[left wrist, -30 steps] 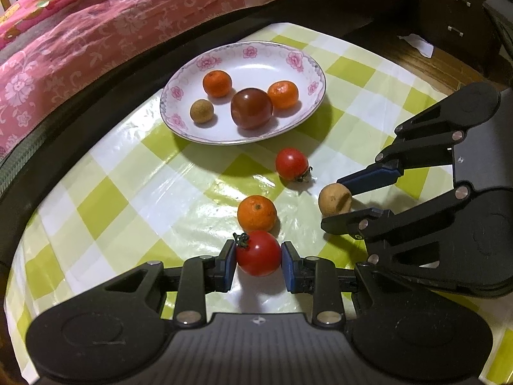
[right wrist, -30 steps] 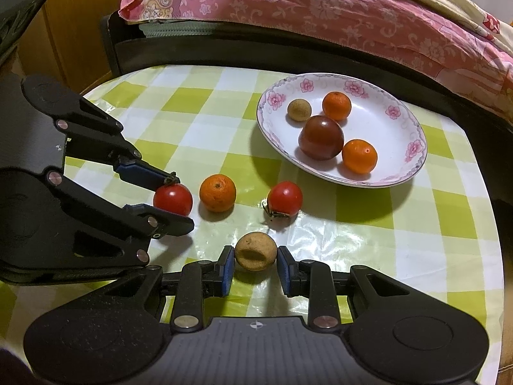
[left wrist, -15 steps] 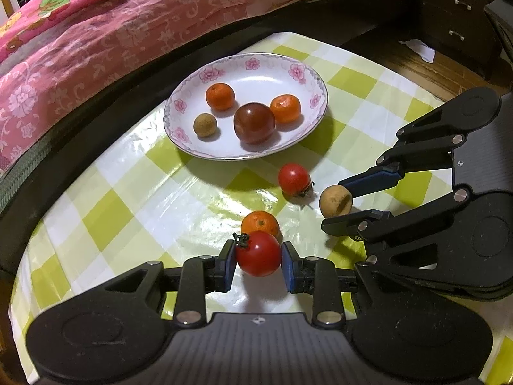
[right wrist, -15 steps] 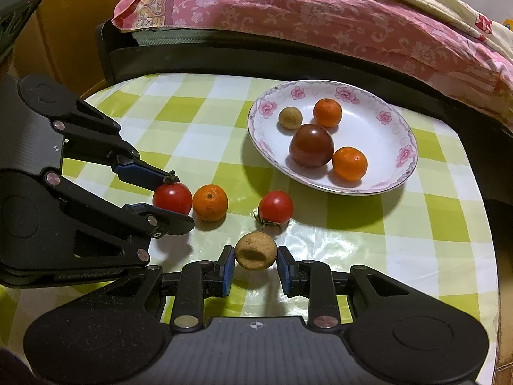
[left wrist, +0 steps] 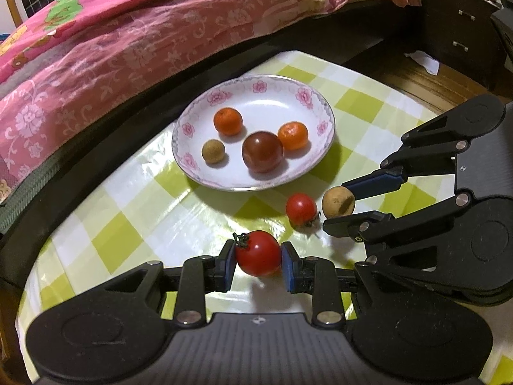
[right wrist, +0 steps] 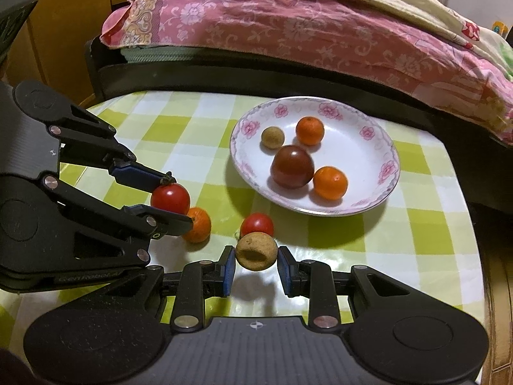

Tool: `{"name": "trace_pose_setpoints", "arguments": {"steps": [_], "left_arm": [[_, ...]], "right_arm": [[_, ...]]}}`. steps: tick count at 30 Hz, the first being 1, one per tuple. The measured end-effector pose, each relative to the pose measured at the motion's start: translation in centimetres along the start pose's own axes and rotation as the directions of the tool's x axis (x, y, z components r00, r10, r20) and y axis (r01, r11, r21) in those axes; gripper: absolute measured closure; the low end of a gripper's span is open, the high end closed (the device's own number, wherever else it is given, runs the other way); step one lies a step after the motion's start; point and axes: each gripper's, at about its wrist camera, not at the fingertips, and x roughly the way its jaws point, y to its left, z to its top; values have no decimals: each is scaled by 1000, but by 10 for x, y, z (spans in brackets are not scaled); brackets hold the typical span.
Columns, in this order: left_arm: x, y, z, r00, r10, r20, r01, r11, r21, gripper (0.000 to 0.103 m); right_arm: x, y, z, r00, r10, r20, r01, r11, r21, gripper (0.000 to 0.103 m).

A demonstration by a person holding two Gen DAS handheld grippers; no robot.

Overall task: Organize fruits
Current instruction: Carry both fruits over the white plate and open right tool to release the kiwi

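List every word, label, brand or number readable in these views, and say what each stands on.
"GenRobot.AI", roughly: faint embossed lettering on the side of the left tool body, seen from the right wrist; only partly legible.
No other text: the plate bears only pink flowers, the tablecloth only checks.

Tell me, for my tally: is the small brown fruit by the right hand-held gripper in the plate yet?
Out. The small brown fruit sits between the right hand-held gripper pads, short of the plate.
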Motion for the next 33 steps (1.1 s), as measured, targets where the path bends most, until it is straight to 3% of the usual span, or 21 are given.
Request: {"name": "trace_pose_setpoints", "arguments": {"steps": [19, 33], "left_arm": [[7, 11, 39, 996, 45, 71, -42, 998, -42, 66], [33, 26, 61, 996, 55, 73, -49, 996, -81, 66]], "right_arm": [[1, -27, 27, 995, -72, 65, 70, 997, 42, 77], [20, -47, 47, 990, -109, 89, 104, 993, 53, 77]]}}
